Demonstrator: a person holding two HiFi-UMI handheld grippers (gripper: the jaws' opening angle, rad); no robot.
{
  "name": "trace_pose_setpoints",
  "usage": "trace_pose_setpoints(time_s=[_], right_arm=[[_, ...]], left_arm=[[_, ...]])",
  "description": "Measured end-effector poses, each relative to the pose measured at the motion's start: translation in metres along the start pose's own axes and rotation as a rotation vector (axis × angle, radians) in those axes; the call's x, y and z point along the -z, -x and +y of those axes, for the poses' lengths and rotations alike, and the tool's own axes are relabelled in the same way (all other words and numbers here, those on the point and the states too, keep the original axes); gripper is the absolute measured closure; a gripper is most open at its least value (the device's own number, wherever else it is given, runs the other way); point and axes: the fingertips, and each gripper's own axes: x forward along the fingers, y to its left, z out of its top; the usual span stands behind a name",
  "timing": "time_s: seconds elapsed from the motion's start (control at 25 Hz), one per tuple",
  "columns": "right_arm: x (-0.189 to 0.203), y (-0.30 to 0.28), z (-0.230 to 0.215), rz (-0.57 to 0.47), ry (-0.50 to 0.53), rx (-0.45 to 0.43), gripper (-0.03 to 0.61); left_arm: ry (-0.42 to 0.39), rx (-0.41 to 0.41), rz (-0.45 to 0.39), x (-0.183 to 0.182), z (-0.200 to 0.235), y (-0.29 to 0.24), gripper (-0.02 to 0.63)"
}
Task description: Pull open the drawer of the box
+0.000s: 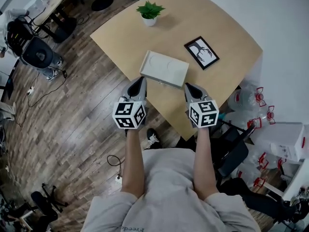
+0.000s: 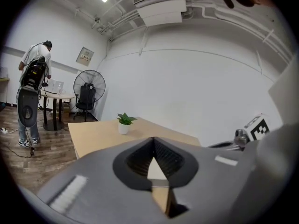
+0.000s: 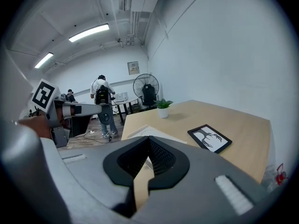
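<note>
While the box (image 1: 164, 68) lies closed, shirt (image 1: 169, 197) perhaps reads "Freed".

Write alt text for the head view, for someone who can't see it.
From above, a person holds the left gripper and right gripper, jaws shut, by the near edge of a white box on a table. A plant and picture sit beyond.

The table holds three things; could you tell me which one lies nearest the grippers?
The flat white box, just ahead of the left gripper and right gripper; the picture frame and potted plant sit farther back.
</note>
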Motion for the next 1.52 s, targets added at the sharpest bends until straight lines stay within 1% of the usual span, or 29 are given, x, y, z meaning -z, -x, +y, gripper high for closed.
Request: trace_pose_setpoints(time_s=[0.16, 0.28, 0.4, 0.6, 0.68, 0.84, 1.08, 1.4, 1.52], right_arm=[[0.002, -0.017, -0.009, 0.048, 0.035, -0.048, 0.575], [0.005, -0.030, -0.021, 0.069, 0.025, -0.076, 0.575], [0.011, -0.045, -0.031, 0.092, 0.007, -0.093, 0.575], [0.030, -0.069, -0.031, 0.161, 0.016, -0.131, 0.575], [0.041, -0.077, -0.030, 0.192, 0.024, -0.149, 0.576], [0.057, -0.092, -0.029, 0.240, 0.042, -0.170, 0.575], [0.064, -0.106, -0.029, 0.287, 0.085, -0.180, 0.575], [0.073, -0.117, -0.028, 0.330, 0.127, -0.158, 0.575], [0.071, -0.120, -0.029, 0.329, 0.130, -0.151, 0.577]], left_arm=[[0.015, -0.039, 0.030, 0.018, 0.000, -0.017, 0.560], [0.037, -0.050, 0.058, 0.034, -0.003, -0.030, 0.560], [0.036, -0.061, 0.094, 0.050, -0.002, -0.041, 0.560], [0.044, -0.104, 0.162, 0.081, 0.009, -0.051, 0.560], [0.037, -0.116, 0.194, 0.092, 0.012, -0.054, 0.560], [-0.003, -0.125, 0.241, 0.107, 0.013, -0.061, 0.560], [-0.040, -0.130, 0.315, 0.132, 0.014, -0.066, 0.560], [-0.038, -0.116, 0.368, 0.159, 0.015, -0.066, 0.560], [-0.036, -0.118, 0.377, 0.164, 0.017, -0.066, 0.560]])
